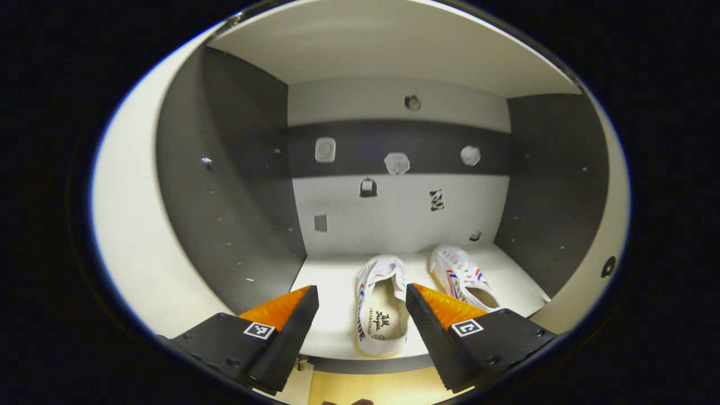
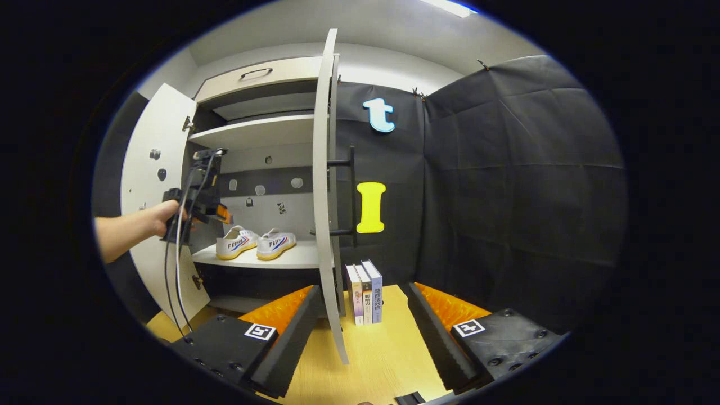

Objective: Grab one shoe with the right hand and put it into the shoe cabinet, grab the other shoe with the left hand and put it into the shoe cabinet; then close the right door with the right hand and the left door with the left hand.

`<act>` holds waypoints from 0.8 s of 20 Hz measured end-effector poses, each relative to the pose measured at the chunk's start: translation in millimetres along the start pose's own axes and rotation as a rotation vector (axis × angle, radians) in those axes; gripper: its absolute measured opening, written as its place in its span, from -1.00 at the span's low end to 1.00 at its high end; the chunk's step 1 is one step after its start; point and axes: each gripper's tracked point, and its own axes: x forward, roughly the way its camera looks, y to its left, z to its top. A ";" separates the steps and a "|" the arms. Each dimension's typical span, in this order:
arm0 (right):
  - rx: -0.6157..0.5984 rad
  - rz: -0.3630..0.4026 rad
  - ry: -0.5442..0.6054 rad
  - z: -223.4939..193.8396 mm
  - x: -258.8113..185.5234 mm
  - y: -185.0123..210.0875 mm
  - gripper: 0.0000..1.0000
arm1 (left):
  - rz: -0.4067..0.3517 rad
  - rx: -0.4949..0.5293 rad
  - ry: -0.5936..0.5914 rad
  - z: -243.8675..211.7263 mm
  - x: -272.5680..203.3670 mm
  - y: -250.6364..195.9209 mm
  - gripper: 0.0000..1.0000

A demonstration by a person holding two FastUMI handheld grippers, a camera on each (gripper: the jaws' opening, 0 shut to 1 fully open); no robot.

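Note:
Two white shoes stand side by side on the cabinet's shelf (image 1: 332,315): one (image 1: 382,304) straight ahead of my left gripper (image 1: 361,298), the other (image 1: 458,275) to its right. That gripper is open and empty, just outside the shelf's front edge. In the right gripper view the same shoes (image 2: 236,243) (image 2: 277,243) sit inside the open shoe cabinet (image 2: 253,132), where a hand holds the left gripper (image 2: 220,214) in front of them. My right gripper (image 2: 363,298) is open and holds nothing. The right door (image 2: 323,185) stands open, edge-on, ahead of its fingers.
The left door (image 2: 154,185) is swung wide open behind the hand (image 2: 160,216) and its cables. Three books (image 2: 364,292) stand upright on the wooden surface (image 2: 382,354) beside the right door. Black cloth wall (image 2: 506,185) closes off the right side.

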 end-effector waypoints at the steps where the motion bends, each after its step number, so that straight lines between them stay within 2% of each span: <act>1: 0.018 0.004 -0.004 4.7 2.3 -1.9 0.97 | -0.014 -0.009 -0.040 1.2 -20.7 -2.0 0.95; 4: 0.031 0.006 -0.004 8.8 9.7 -12.8 0.96 | -0.039 -0.042 -0.128 -9.5 -85.9 -5.3 0.95; 7: 0.027 0.006 -0.011 16.8 15.8 -14.6 0.97 | -0.021 -0.022 -0.200 -29.6 -142.9 -2.9 0.95; 9: 0.023 0.016 -0.017 19.8 19.1 -10.5 0.96 | 0.001 -0.019 -0.208 -53.1 -174.4 -4.0 0.94; 13: 0.013 0.028 -0.018 21.7 22.7 -3.1 0.96 | -0.043 -0.073 -0.197 -92.3 -225.6 -20.0 0.94; 16: 0.024 0.023 -0.022 24.6 24.6 -6.4 0.97 | -0.042 -0.087 -0.223 -109.0 -247.1 -21.4 0.94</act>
